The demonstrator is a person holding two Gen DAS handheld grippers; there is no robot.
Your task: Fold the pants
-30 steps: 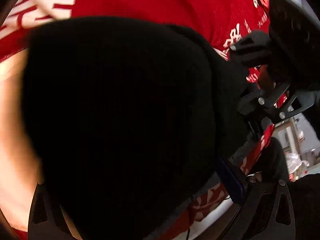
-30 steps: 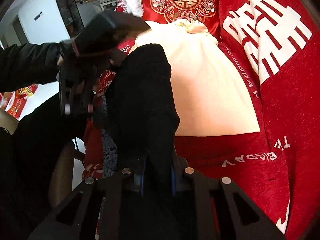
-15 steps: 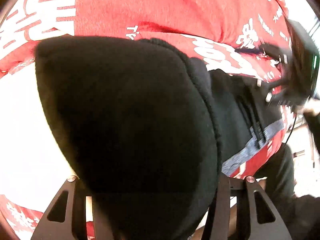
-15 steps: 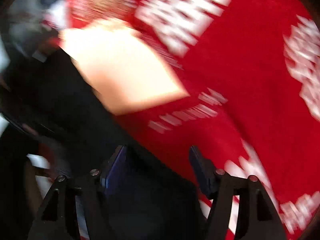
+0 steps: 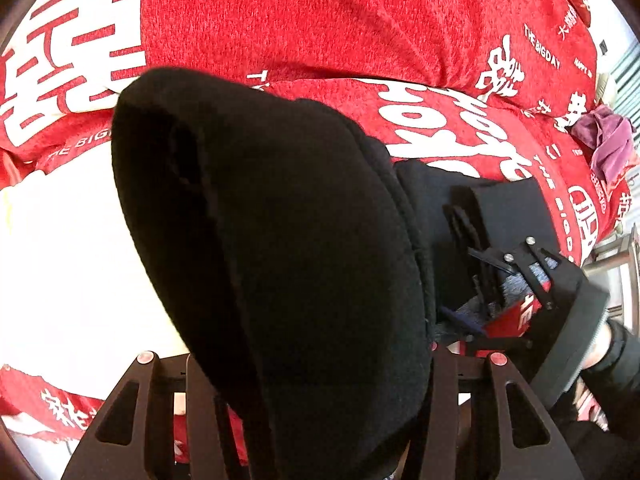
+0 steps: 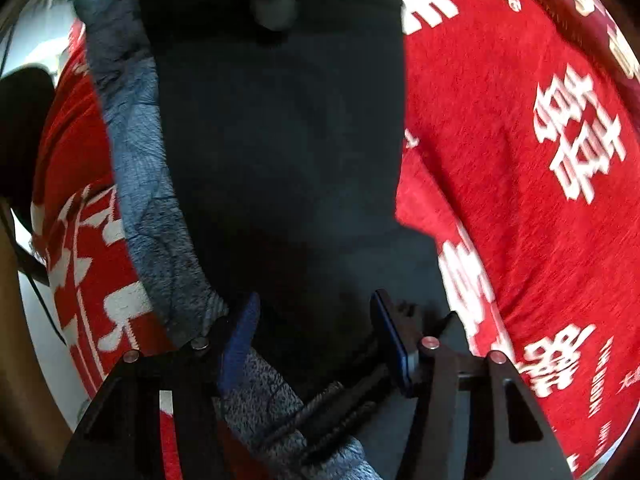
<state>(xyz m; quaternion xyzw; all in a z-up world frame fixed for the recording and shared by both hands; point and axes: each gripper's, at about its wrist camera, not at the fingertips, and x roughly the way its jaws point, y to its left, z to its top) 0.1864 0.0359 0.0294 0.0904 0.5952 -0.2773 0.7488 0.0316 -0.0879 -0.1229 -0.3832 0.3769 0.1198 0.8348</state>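
The black pants (image 5: 280,240) bulge up in front of my left gripper (image 5: 320,420), which is shut on a thick fold of them; the cloth hides its fingertips. In the right wrist view the pants (image 6: 280,140) lie flat on the red cover, with a grey lining (image 6: 136,160) along their left edge and a drawstring (image 6: 320,412) near the waist. My right gripper (image 6: 316,332) is open just above the waist end, its blue pads (image 6: 240,340) either side of the cloth. It also shows in the left wrist view (image 5: 552,288), low at the right.
A red cover with white characters (image 6: 520,160) spreads over the sofa. A white cushion (image 5: 60,260) lies at the left of the left wrist view. A purple cloth (image 5: 608,140) sits at the far right. A chair frame (image 5: 624,256) stands beyond the edge.
My right gripper has let go of the pants and opened, and now points down at the waist end. My left gripper has lowered the held fold toward the cover.
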